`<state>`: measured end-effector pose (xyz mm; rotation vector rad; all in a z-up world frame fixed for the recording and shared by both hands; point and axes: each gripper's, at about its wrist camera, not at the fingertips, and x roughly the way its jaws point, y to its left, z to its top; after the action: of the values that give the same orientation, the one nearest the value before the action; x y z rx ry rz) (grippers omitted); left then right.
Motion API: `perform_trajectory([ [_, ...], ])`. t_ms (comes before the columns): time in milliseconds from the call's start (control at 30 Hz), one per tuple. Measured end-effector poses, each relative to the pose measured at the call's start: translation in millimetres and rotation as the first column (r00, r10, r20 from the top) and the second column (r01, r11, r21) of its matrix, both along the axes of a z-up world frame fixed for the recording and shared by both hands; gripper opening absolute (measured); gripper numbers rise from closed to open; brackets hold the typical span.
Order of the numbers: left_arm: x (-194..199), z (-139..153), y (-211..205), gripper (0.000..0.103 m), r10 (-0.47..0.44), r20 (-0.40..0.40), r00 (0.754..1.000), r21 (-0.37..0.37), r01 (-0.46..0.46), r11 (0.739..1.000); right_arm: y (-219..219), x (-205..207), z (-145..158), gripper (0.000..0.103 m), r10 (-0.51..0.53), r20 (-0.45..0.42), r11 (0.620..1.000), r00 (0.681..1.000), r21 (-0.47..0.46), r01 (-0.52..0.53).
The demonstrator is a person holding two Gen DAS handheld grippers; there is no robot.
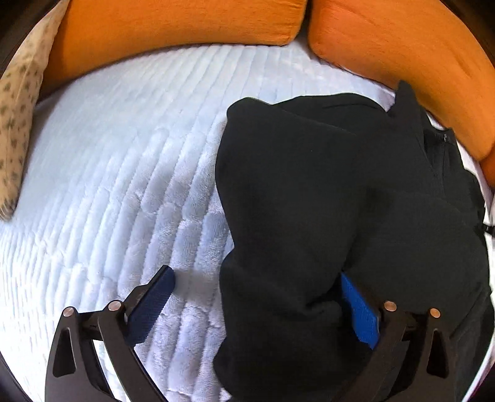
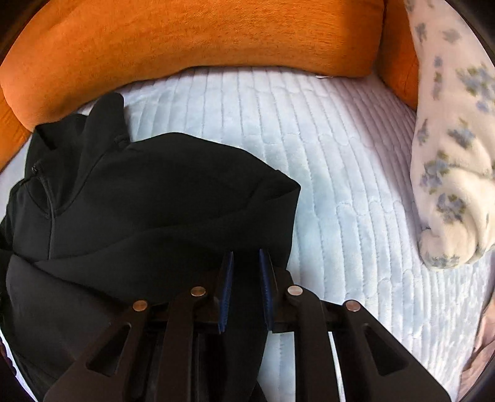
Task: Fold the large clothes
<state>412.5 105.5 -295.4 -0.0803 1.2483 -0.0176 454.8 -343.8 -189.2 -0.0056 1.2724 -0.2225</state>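
black jacket (image 2: 148,198), mattress (image 2: 340,173) centre: right gripper (image 2: 246,269) pinching hem, left gripper (image 1: 256,297) wide, empty; thin grip may slip, undoing fold.

A black jacket (image 1: 340,201) lies bunched on the white quilt (image 1: 123,173), reaching the orange cushions (image 1: 173,21). The left gripper (image 1: 256,297) stands wide open (a fold lies between its fingers, perhaps touching the right pad). A patterned pillow (image 1: 21,108) sits far left.

Orange cushions (image 2: 191,37) behind white quilted cover (image 1: 123,160); floral pillow (image 2: 448,154) beside.
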Motion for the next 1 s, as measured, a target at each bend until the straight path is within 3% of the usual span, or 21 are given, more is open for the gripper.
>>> perform_trajectory([
  [67, -3, 13, 0, 0.099, -0.015, 0.029, 0.999, 0.011, 0.015, 1.000, -1, 1, 7, 0.018, 0.010, -0.003, 1.000, 1.000, 0.010, -0.010],
  [133, -15, 40, 3, 0.099, -0.038, 0.097, 0.995, 0.015, 0.037, 0.999, -4, -11, 31, 0.021, 0.024, 0.066, 1.000, 0.998, -0.013, -0.023],
  [200, -23, 65, 7, 0.099, -0.059, 0.150, 0.987, 0.022, 0.056, 0.998, -3, -27, 50, 0.037, 0.051, 0.115, 0.998, 0.992, -0.034, -0.047],
  [300, -40, 89, -12, 0.099, -0.111, 0.187, 0.976, 0.065, 0.101, 0.993, 14, -58, 67, 0.037, 0.130, 0.137, 0.991, 0.982, -0.033, -0.126],
  [467, -57, 78, -44, 0.099, -0.149, 0.175, 0.973, 0.103, 0.133, 0.986, 63, -109, 53, 0.036, 0.239, 0.082, 0.971, 0.967, -0.037, -0.237],
  [567, -66, 48, -47, 0.099, -0.131, 0.102, 0.986, 0.066, 0.125, 0.990, 74, -119, 30, 0.036, 0.237, 0.034, 0.971, 0.971, -0.023, -0.236],
  [633, -68, 22, -48, 0.099, -0.124, 0.048, 0.991, 0.096, 0.119, 0.988, 76, -125, 6, 0.036, 0.225, -0.012, 0.974, 0.974, -0.013, -0.225],
  [700, -73, 8, -51, 0.099, -0.126, 0.048, 0.991, 0.124, 0.119, 0.985, 76, -130, 4, 0.036, 0.208, 0.016, 0.978, 0.978, -0.007, -0.208],
  [800, -74, 21, -57, 0.098, -0.115, 0.074, 0.991, 0.153, 0.102, 0.983, 84, -130, 18, 0.037, 0.202, 0.002, 0.979, 0.979, -0.013, -0.202],
  [900, -79, 66, -69, 0.098, -0.120, 0.203, 0.972, 0.167, 0.086, 0.982, 89, -119, 45, 0.036, 0.220, 0.088, 0.975, 0.972, -0.047, -0.216],
  [1000, -63, 87, -85, 0.098, -0.135, 0.263, 0.955, 0.186, 0.087, 0.979, 93, -95, 62, 0.036, 0.204, 0.142, 0.979, 0.968, -0.053, -0.199],
])
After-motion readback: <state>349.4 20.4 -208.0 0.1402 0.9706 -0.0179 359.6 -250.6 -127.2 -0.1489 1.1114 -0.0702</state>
